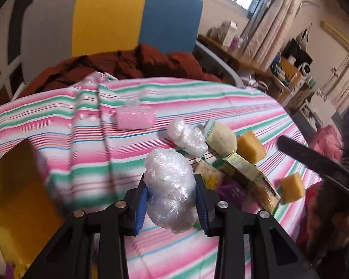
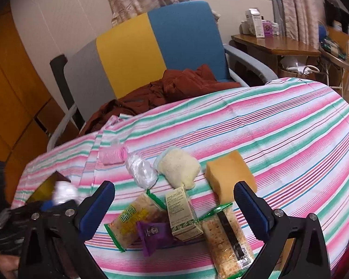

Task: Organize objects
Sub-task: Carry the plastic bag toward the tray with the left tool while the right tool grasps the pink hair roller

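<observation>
My left gripper (image 1: 171,182) is shut on a crumpled clear plastic bag (image 1: 171,193), held above the striped cloth (image 1: 81,125). In the right wrist view that gripper (image 2: 58,200) is a blur at the far left. My right gripper (image 2: 174,186) hangs open over a cluster: a yellow cracker pack (image 2: 132,220), a purple packet (image 2: 153,232), a green carton (image 2: 182,214) and a striped cracker pack (image 2: 225,237). Behind these lie a pink roll (image 2: 111,154), a second plastic bag (image 2: 142,169), a cream cloth (image 2: 179,166) and a yellow sponge (image 2: 230,172). A second sponge (image 1: 292,190) lies further right.
An amber-brown container (image 1: 18,186) stands at the left edge of the cloth. Behind the table is a chair (image 2: 156,46) with a grey, yellow and blue back and a rust-coloured garment (image 2: 174,86) on its seat. A wooden desk (image 2: 274,44) with boxes stands at the back right.
</observation>
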`<state>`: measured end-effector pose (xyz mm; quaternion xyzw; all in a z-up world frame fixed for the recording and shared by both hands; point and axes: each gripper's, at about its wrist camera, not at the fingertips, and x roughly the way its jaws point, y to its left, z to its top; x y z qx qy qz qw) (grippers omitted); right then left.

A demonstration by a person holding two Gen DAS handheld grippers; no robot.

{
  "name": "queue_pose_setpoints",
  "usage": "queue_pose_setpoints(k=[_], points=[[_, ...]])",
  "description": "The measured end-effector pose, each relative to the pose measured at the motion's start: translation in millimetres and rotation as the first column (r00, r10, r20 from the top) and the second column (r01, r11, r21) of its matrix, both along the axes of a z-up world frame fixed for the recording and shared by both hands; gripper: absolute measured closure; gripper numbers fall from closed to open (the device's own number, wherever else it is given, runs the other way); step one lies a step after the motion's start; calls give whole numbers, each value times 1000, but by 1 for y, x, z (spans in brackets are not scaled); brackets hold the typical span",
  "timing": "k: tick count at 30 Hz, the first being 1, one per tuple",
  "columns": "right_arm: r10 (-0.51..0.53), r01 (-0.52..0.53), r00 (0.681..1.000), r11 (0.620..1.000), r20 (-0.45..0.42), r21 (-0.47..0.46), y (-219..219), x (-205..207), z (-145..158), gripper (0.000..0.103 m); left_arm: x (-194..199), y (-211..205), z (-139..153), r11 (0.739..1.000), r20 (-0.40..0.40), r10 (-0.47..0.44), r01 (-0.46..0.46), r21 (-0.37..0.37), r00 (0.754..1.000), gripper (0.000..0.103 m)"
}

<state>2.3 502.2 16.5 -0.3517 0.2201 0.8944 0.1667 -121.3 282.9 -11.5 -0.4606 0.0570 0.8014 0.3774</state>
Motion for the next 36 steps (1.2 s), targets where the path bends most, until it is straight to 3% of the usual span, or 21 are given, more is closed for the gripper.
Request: queue_pose_setpoints(k=[12, 18, 27, 28, 30, 36], points=[[149, -150, 988, 988, 42, 45, -57, -41, -3, 0, 33, -116, 25, 986, -57, 149, -143, 87, 987, 67], [208, -213, 975, 975, 73, 70, -81, -115, -5, 0, 39, -163, 25, 972, -61, 212, -205, 113, 975, 67], [192, -213, 951, 975, 244, 61, -91, -223, -50, 1, 37, -214, 16, 942, -3, 307, -303, 147, 952, 67], [189, -212, 946, 975, 262, 61, -91, -229, -56, 3, 35, -217, 14, 939, 2, 312, -309, 148, 950, 67], [194, -219, 933, 974, 304, 50, -90, -238, -66, 37, 32, -218, 12, 938, 11, 317, -315, 143, 949, 67], [276, -306, 921, 949, 274, 71, -104, -225, -52, 39, 33, -216, 9, 940, 15, 309, -308, 149, 951, 67]])
